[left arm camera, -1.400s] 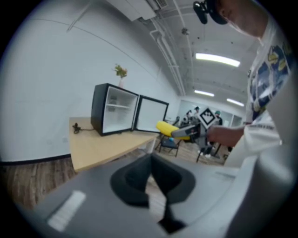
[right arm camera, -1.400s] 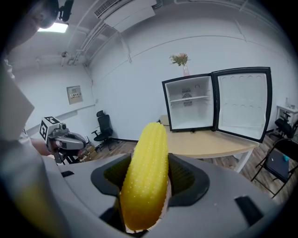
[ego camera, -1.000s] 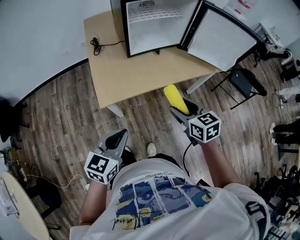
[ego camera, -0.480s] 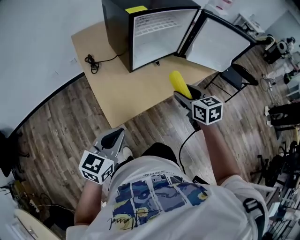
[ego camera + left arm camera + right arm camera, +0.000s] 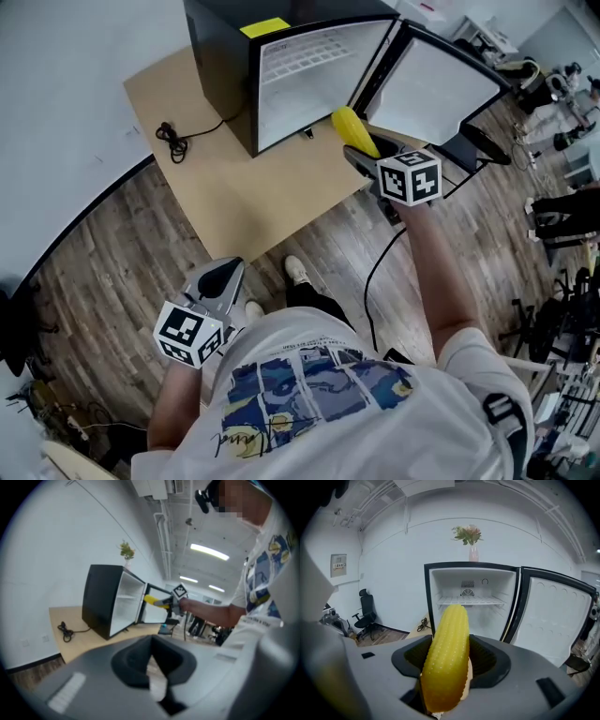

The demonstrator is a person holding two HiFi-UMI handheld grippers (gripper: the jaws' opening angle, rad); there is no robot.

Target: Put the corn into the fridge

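A yellow corn cob [image 5: 348, 126] sticks out of my right gripper [image 5: 359, 150], which is shut on it. The cob hangs above the wooden table [image 5: 253, 178], just in front of the open black fridge [image 5: 225, 66]. In the right gripper view the corn [image 5: 447, 653] points at the white fridge interior [image 5: 471, 592], whose wire shelf [image 5: 471, 603] is bare. My left gripper [image 5: 223, 277] stays low by the person's hip, shut and holding nothing. From the left gripper [image 5: 154, 667] view the corn [image 5: 152, 600] shows beside the fridge [image 5: 101, 606].
The fridge door [image 5: 436, 80] swings open to the right. A black cable [image 5: 171, 139] lies on the table left of the fridge. A vase of flowers [image 5: 472, 541] stands on top. Chairs and equipment [image 5: 562, 216] crowd the right side of the wood floor.
My right gripper has carried the corn forward from over the floor to over the table, close to the fridge opening. The left gripper has stayed low.
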